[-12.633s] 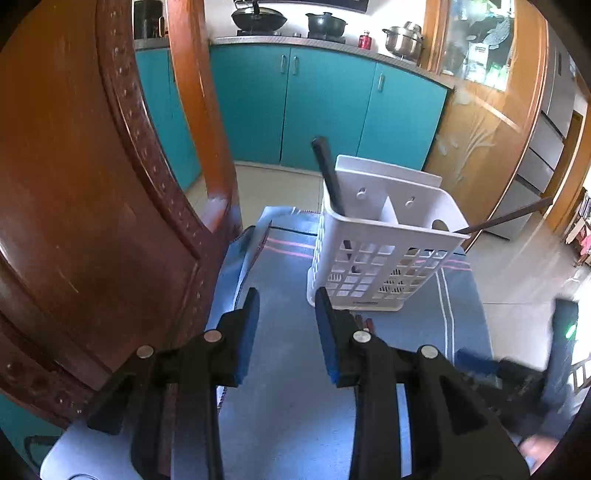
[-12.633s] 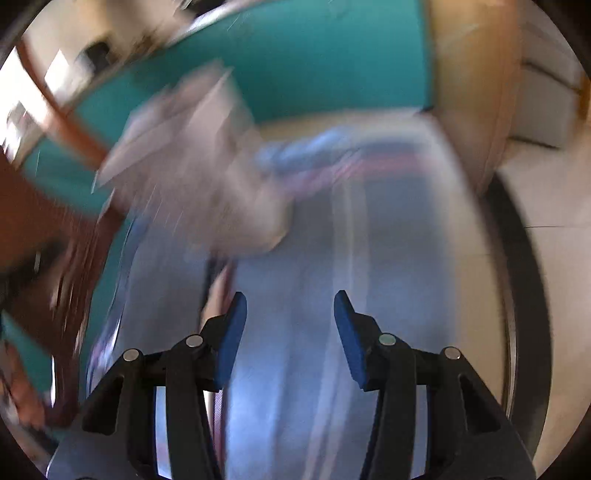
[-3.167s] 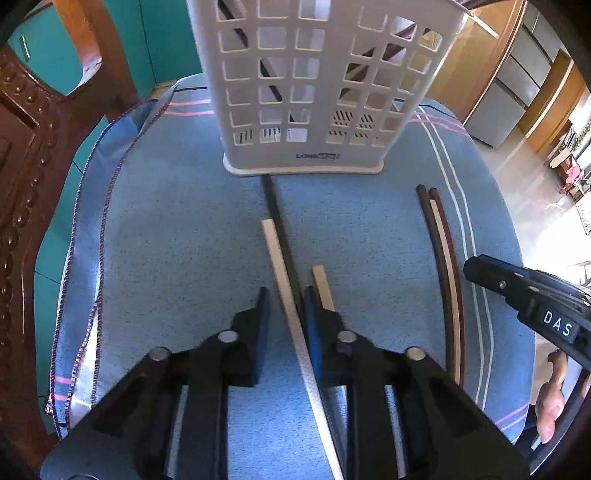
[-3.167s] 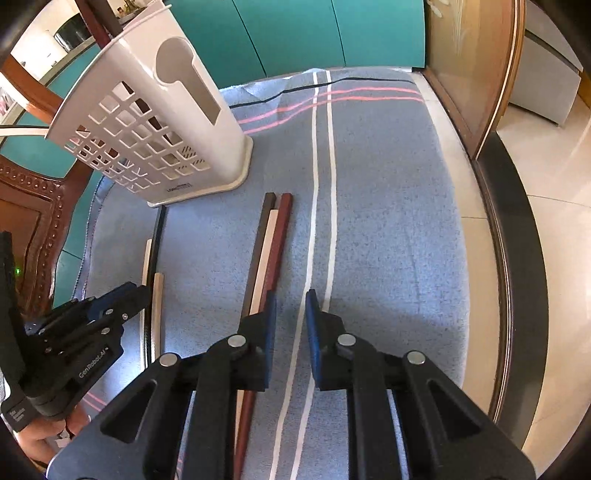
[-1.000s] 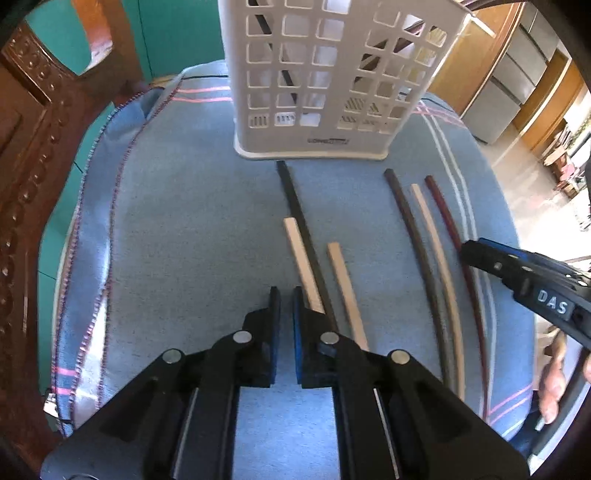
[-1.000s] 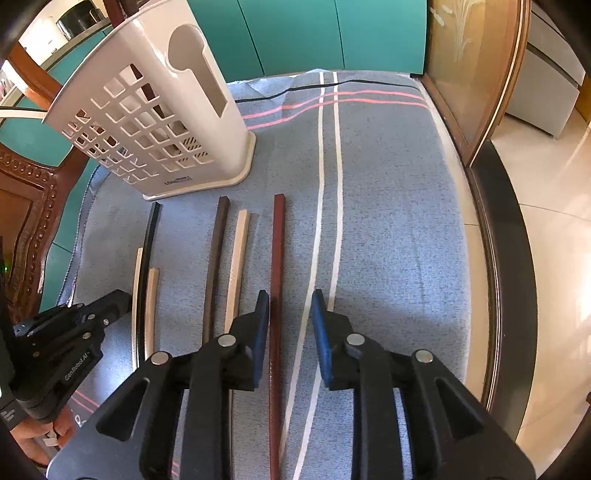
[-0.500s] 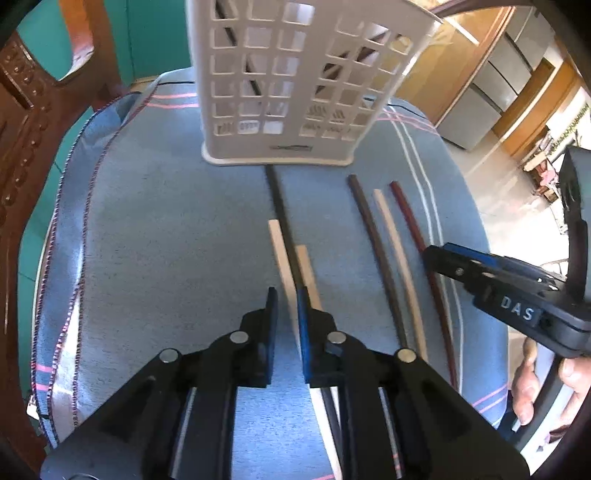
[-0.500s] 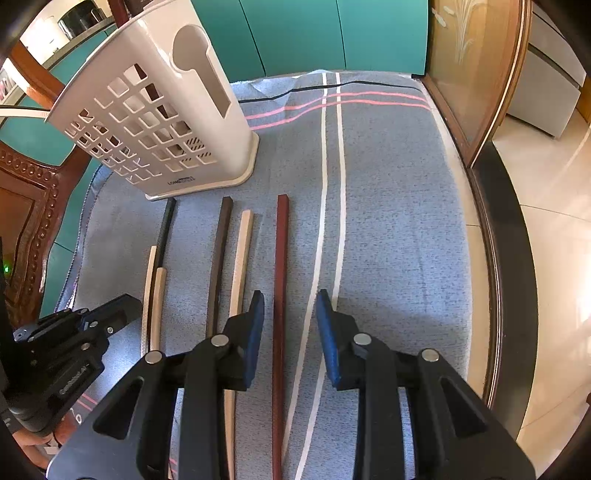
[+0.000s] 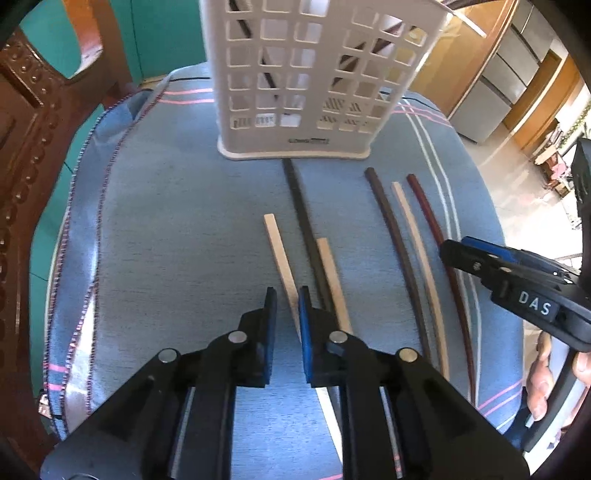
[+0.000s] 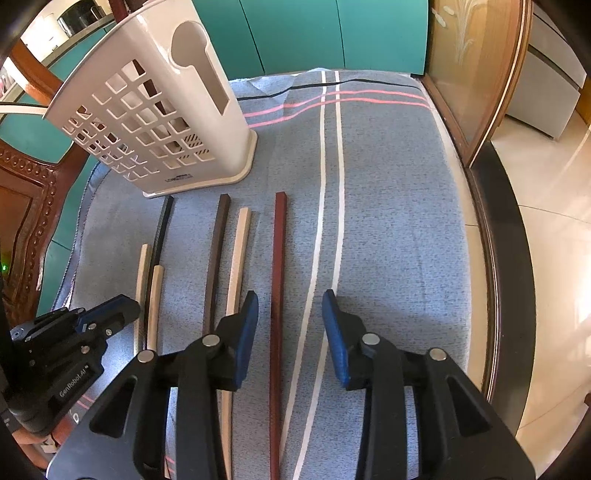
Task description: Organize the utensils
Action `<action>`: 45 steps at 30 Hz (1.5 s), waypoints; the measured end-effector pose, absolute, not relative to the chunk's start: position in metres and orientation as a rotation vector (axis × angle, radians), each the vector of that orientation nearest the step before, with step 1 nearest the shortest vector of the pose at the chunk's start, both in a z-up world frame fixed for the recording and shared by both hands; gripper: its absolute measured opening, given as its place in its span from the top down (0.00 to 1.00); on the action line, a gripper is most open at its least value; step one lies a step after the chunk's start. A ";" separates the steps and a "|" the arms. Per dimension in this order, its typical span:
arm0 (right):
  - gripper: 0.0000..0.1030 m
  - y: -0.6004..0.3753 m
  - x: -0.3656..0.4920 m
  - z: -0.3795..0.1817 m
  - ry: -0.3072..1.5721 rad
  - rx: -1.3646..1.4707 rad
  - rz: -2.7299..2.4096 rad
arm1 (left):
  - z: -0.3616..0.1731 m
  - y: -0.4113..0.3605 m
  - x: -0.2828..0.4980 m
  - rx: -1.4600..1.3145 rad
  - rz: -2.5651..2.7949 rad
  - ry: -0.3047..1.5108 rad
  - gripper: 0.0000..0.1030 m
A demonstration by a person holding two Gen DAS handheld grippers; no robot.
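A white slotted utensil basket [image 9: 306,77] [image 10: 155,122] stands at the far side of a blue cloth, with dark sticks inside. Several chopsticks lie on the cloth in front of it. My left gripper [image 9: 287,317] is narrowly open around a pale chopstick [image 9: 279,251], beside a black one [image 9: 301,218] and another pale one [image 9: 330,273]. My right gripper [image 10: 290,321] is open over a red-brown chopstick [image 10: 277,280]; a pale one [image 10: 238,254] and a dark brown one [image 10: 216,254] lie to its left.
The blue striped cloth [image 10: 388,206] covers a small round table. A carved wooden chair [image 9: 26,155] stands at the left. Teal cabinets [image 10: 332,33] are behind. A wooden door frame [image 10: 472,85] and tiled floor lie to the right.
My right gripper has opened wider around the red-brown chopstick. My left gripper has opened slightly and sits around the leftmost pale chopstick.
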State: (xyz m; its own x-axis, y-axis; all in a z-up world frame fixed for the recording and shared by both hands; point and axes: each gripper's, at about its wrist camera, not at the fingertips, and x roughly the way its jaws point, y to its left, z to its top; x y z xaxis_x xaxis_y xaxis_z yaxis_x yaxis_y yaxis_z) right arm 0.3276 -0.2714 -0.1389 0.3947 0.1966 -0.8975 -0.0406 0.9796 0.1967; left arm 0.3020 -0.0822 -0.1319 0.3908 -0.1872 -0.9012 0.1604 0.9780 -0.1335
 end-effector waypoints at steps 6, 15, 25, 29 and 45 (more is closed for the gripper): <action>0.65 -0.269 0.330 -0.140 1.150 0.137 0.148 | -0.136 -0.083 0.306 -0.032 -0.198 1.150 0.80; 0.65 -0.245 0.349 -0.144 1.076 -0.015 0.103 | -0.141 -0.098 0.324 -0.001 -0.119 1.116 0.80; 0.94 -0.275 0.346 -0.144 1.137 0.171 0.096 | -0.141 -0.106 0.317 0.031 -0.116 1.113 0.80; 0.94 -0.303 0.337 -0.146 1.171 0.367 0.106 | -0.143 -0.105 0.310 0.036 -0.119 1.115 0.80; 0.88 -0.274 0.336 -0.145 1.114 0.192 0.120 | -0.142 -0.105 0.314 0.046 -0.101 1.110 0.59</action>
